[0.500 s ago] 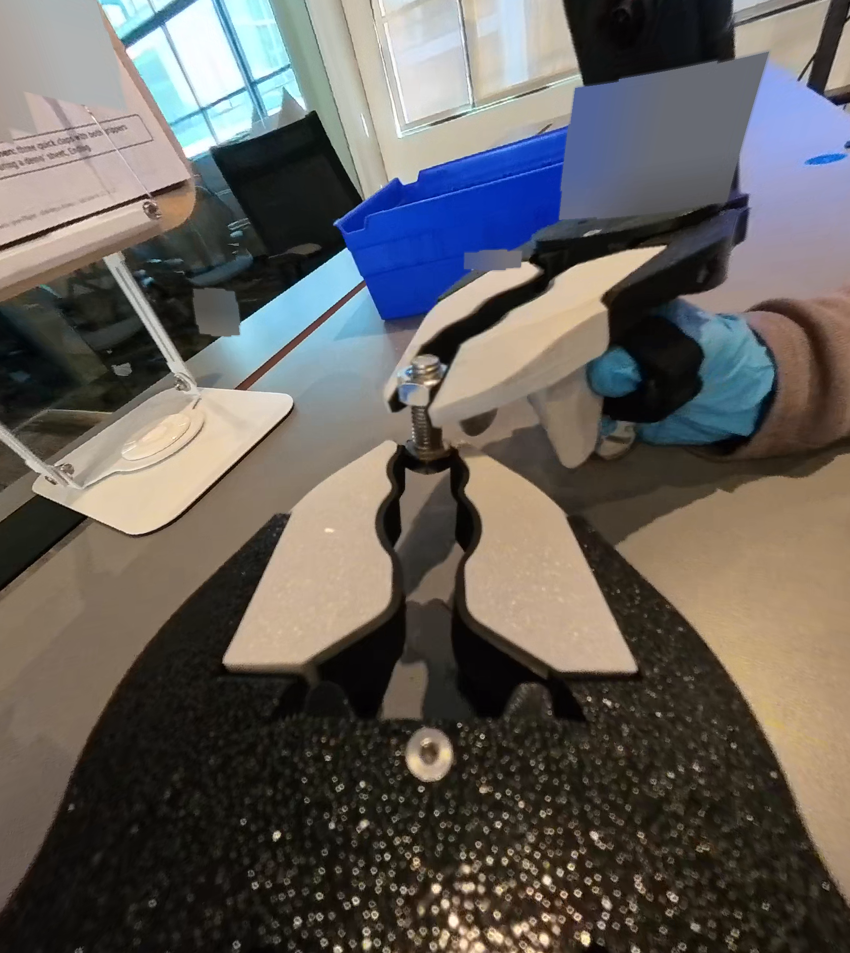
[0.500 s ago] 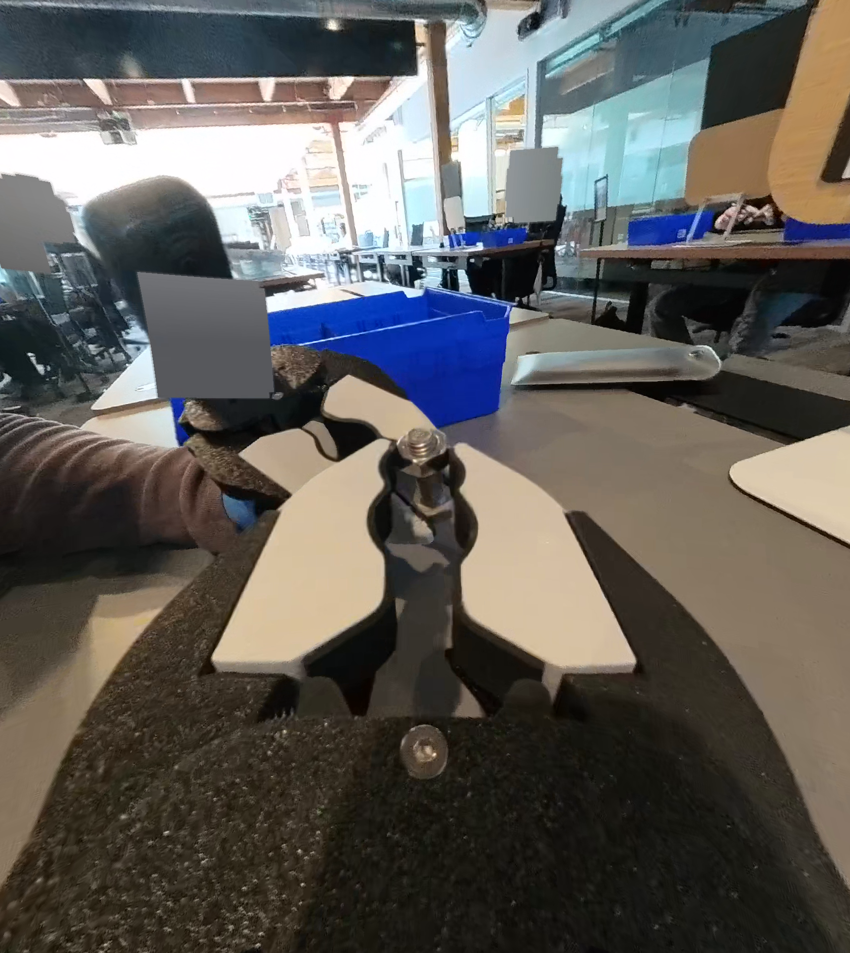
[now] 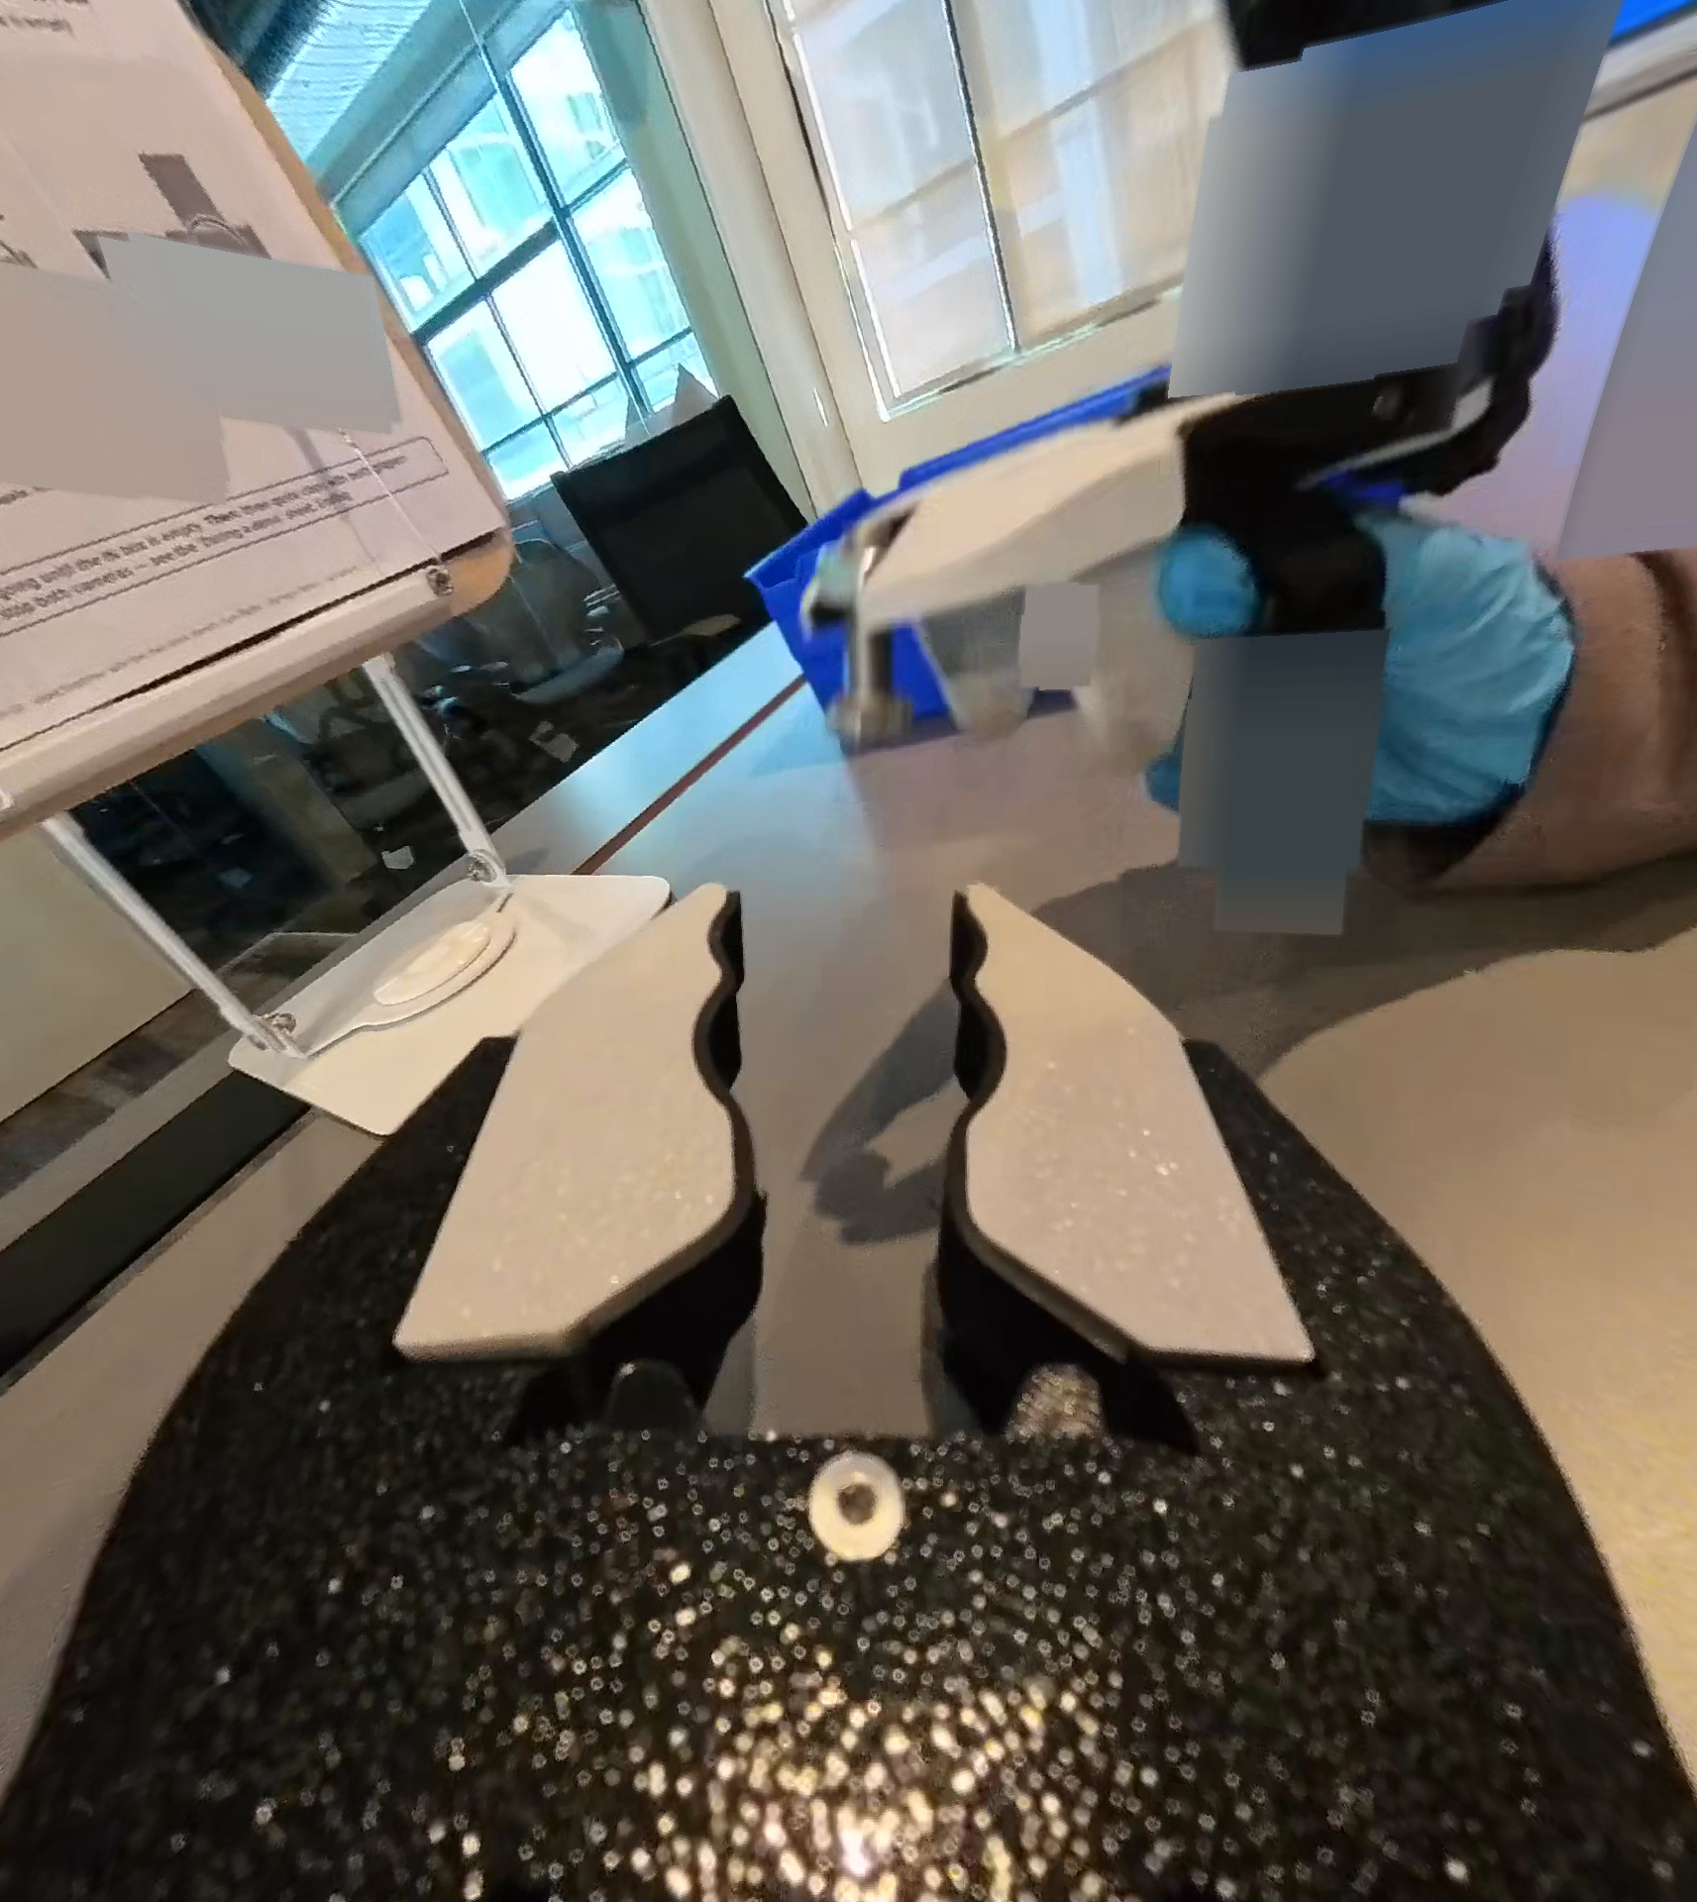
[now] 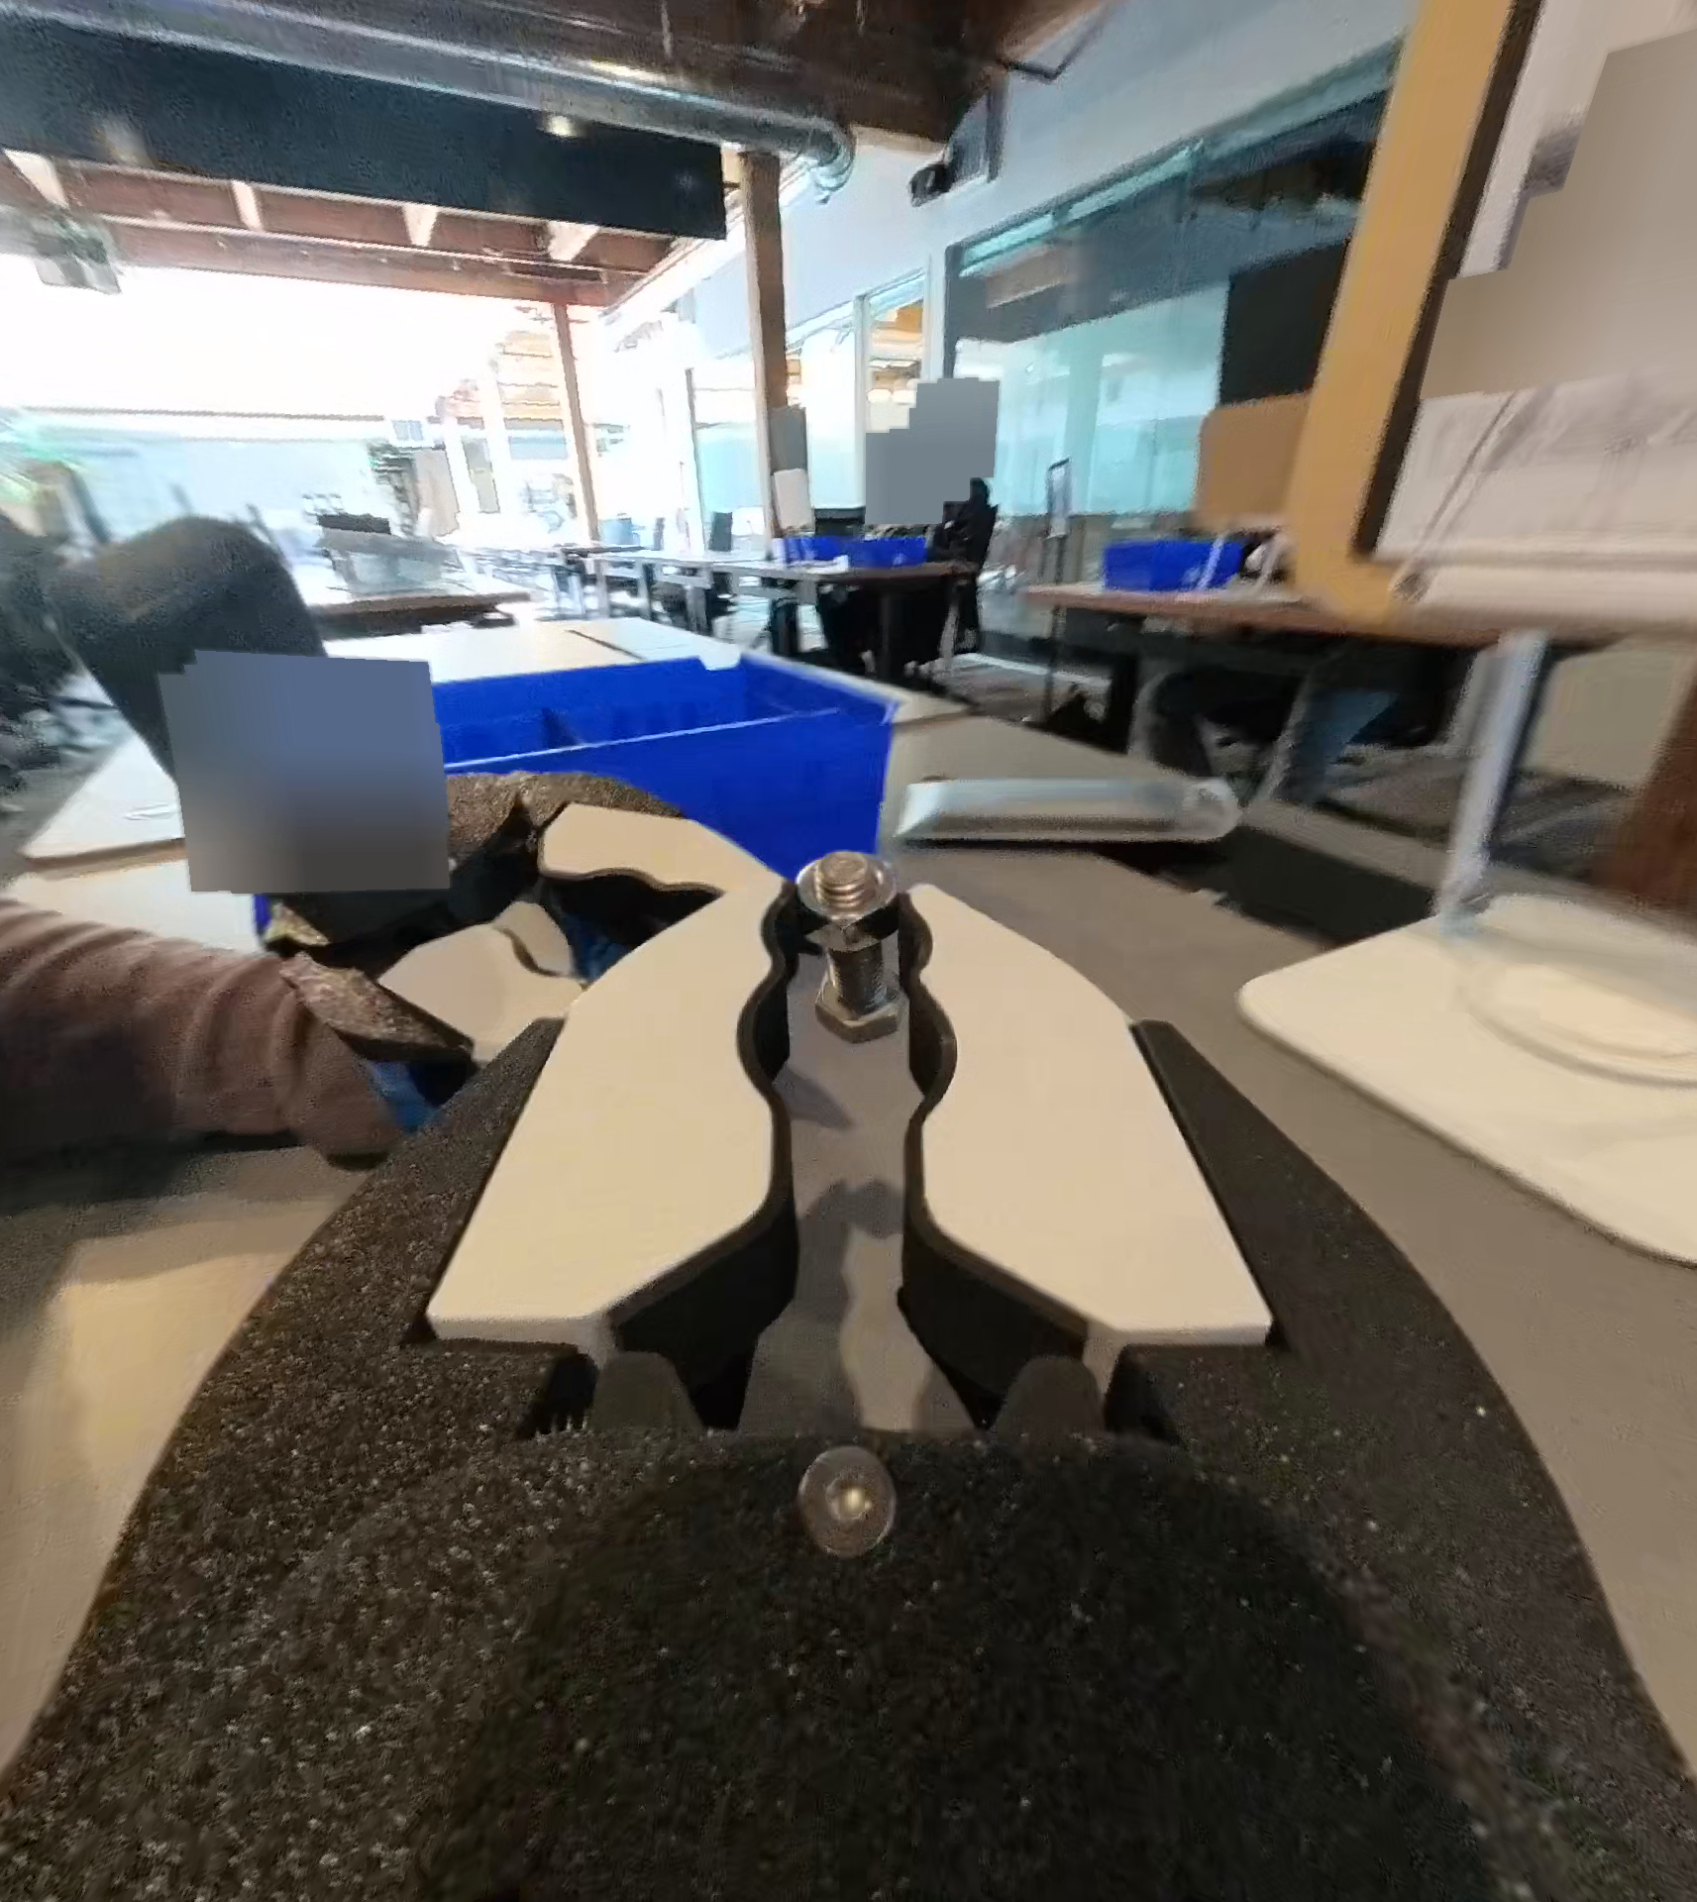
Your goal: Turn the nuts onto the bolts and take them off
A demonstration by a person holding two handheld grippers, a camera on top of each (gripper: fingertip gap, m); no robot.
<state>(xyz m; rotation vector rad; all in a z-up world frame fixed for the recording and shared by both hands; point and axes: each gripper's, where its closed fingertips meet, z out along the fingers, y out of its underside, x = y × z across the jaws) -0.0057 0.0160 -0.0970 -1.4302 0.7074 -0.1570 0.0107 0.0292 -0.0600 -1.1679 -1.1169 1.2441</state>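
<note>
My right gripper (image 4: 844,906) is shut on a steel nut (image 4: 844,887) threaded on the top end of a bolt (image 4: 856,978). The bolt hangs down between the fingers with its hex head lowest, just above the grey table (image 4: 1081,926). In the left wrist view the right gripper (image 3: 849,576) holds the blurred bolt (image 3: 867,669) off the table, in front of the blue bin. My left gripper (image 3: 844,916) is open and empty, its fingers wide apart over the bare table. It also shows in the right wrist view (image 4: 576,916), left of the bolt.
A blue bin (image 4: 720,762) stands on the table behind the bolt. A white stand base (image 3: 453,988) with a paper sign (image 3: 154,515) above it is at the left edge; the base shows at right in the right wrist view (image 4: 1544,1081). A silver pouch (image 4: 1060,808) lies beside the bin. The left gripper's tips are roughly 5 cm from the right gripper's.
My left gripper has opened and let go of the bolt's lower end. My right gripper has carried the nut and bolt up and away toward the blue bin.
</note>
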